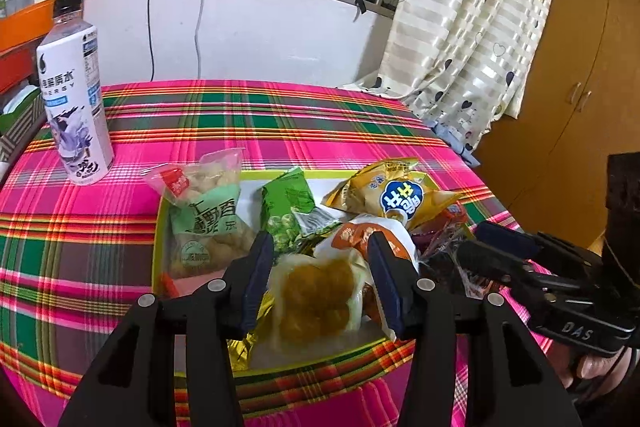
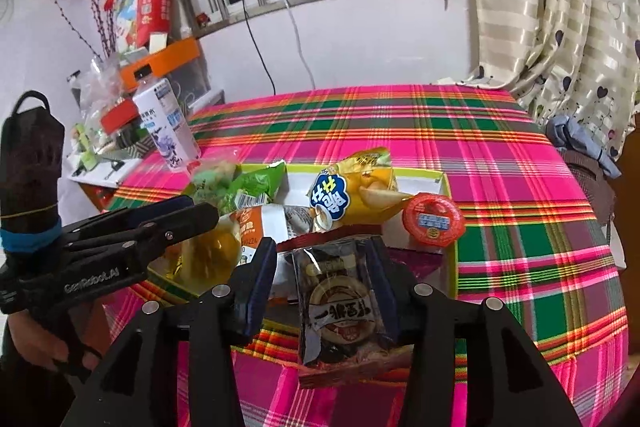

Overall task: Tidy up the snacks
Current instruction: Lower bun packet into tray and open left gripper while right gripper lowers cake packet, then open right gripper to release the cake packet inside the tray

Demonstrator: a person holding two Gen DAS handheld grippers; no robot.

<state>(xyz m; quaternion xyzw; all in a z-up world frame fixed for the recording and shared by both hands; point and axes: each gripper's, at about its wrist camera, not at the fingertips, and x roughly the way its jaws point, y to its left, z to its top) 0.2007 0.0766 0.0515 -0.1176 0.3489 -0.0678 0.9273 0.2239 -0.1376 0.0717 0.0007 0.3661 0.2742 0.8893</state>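
A white tray with a yellow-green rim (image 1: pixel 157 227) (image 2: pixel 449 227) lies on the plaid cloth and is heaped with snack packets. My left gripper (image 1: pixel 320 241) is shut on a clear packet holding a yellow pastry (image 1: pixel 316 295), with a pad against each side. Seen from the right wrist, that left gripper (image 2: pixel 200 211) and its blurred pastry packet (image 2: pixel 208 255) are over the tray's left part. My right gripper (image 2: pixel 320 245) stands open around a dark cookie packet (image 2: pixel 340 303) at the tray's near edge, with a gap beside the left pad. The left wrist view has the right gripper (image 1: pixel 476 241) at the tray's right.
In the tray lie green packets (image 1: pixel 204 223) (image 1: pixel 286 211), a yellow chip bag (image 1: pixel 396 199) (image 2: pixel 352 187) and a red jelly cup (image 2: pixel 434 223). A white bottle (image 1: pixel 76 107) (image 2: pixel 168 123) stands on the cloth at the far left. Boxes and clutter crowd a shelf (image 2: pixel 168 61) left of the table.
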